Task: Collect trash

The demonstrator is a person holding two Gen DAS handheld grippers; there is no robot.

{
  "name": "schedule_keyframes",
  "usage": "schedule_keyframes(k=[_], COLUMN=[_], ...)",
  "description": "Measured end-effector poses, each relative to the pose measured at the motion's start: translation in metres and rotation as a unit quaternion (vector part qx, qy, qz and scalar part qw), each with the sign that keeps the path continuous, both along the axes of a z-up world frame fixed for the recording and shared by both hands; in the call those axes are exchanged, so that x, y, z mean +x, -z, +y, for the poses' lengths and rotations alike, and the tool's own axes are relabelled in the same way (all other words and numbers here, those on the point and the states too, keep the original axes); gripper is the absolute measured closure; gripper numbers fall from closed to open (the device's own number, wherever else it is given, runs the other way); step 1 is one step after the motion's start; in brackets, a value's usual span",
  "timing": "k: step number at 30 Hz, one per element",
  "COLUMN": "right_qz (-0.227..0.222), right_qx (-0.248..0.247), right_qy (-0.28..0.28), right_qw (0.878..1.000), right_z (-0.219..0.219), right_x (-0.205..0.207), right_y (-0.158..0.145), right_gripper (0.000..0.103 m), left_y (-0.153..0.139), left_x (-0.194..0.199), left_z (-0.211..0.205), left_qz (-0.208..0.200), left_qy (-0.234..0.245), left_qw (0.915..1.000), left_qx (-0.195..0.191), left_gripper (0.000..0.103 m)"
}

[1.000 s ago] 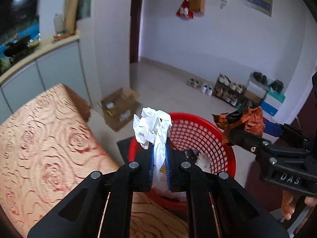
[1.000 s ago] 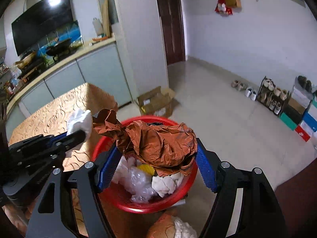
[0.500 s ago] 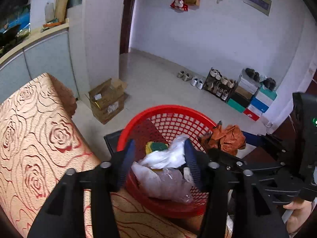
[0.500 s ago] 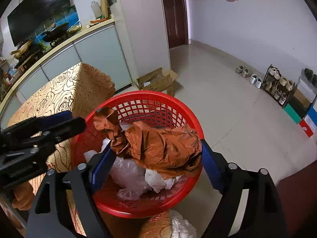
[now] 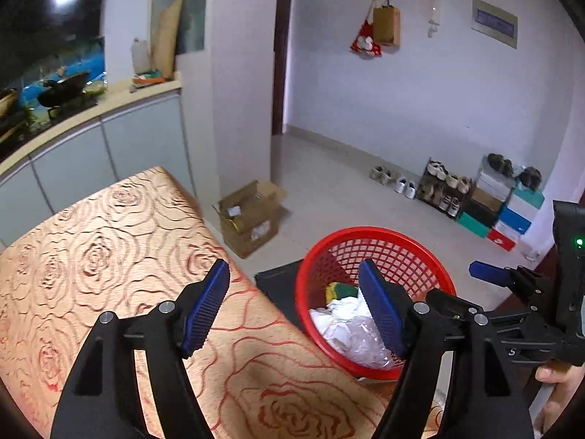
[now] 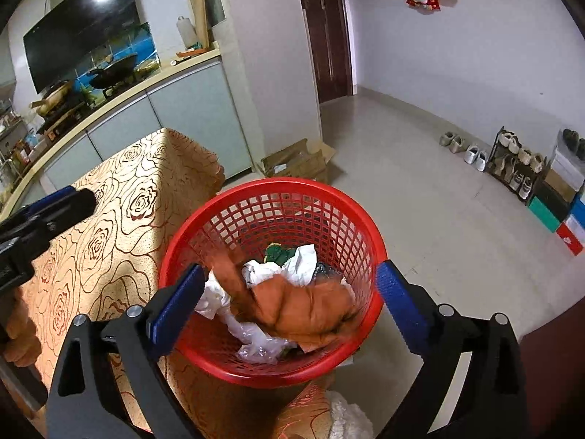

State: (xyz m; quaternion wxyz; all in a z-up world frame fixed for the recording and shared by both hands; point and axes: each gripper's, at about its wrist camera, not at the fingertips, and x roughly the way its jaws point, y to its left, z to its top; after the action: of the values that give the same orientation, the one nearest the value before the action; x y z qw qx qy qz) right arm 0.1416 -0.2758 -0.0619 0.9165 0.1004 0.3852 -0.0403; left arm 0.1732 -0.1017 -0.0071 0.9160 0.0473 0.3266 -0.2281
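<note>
A red mesh basket (image 6: 278,190) (image 5: 369,236) stands beside the table's edge. Inside it lie crumpled white tissue (image 6: 281,267) (image 5: 340,311), clear plastic film (image 6: 256,344) and a green-yellow scrap (image 5: 340,289). A crumpled brown paper (image 6: 310,311), blurred with motion, drops into the basket between the jaws of my right gripper (image 6: 281,303), which are opening and no longer touch it. My left gripper (image 5: 292,311) hovers over the table edge and basket rim, its jaws opening with nothing held between them.
The table (image 5: 109,241) wears a gold rose-patterned cloth. An open cardboard box (image 5: 248,216) sits on the floor by the wall. Shoes and shoe boxes (image 5: 486,197) line the far wall. A kitchen counter (image 6: 128,98) runs behind the table. A hand (image 5: 555,376) shows at the lower right.
The left gripper opened, dropped the white tissue into the basket and drew back up over the table. The right gripper opened wider and the brown paper fell from it into the basket.
</note>
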Motion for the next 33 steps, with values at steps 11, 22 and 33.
schedule_keyframes(k=[11,22,33], right_qz=[-0.041,-0.061,-0.094], right_qx=[-0.003,0.002,-0.023], right_qy=[0.017,0.049,0.059], right_qw=[0.999,0.997,0.993], right_z=[0.018,0.047,0.062], right_x=[-0.041,-0.107,-0.152], right_y=[-0.031,-0.05,-0.063], right_gripper=[0.01,0.007,0.007], left_y=[-0.03,-0.038,-0.036], left_x=[-0.047,-0.107,-0.152], left_z=[0.024,0.036,0.045], left_qz=[-0.064,-0.091,-0.098], left_qy=[-0.058,-0.088,-0.098], left_qw=[0.9961,0.9914,0.99], left_qx=[0.018,0.036,0.025], left_gripper=[0.02,0.016,0.012])
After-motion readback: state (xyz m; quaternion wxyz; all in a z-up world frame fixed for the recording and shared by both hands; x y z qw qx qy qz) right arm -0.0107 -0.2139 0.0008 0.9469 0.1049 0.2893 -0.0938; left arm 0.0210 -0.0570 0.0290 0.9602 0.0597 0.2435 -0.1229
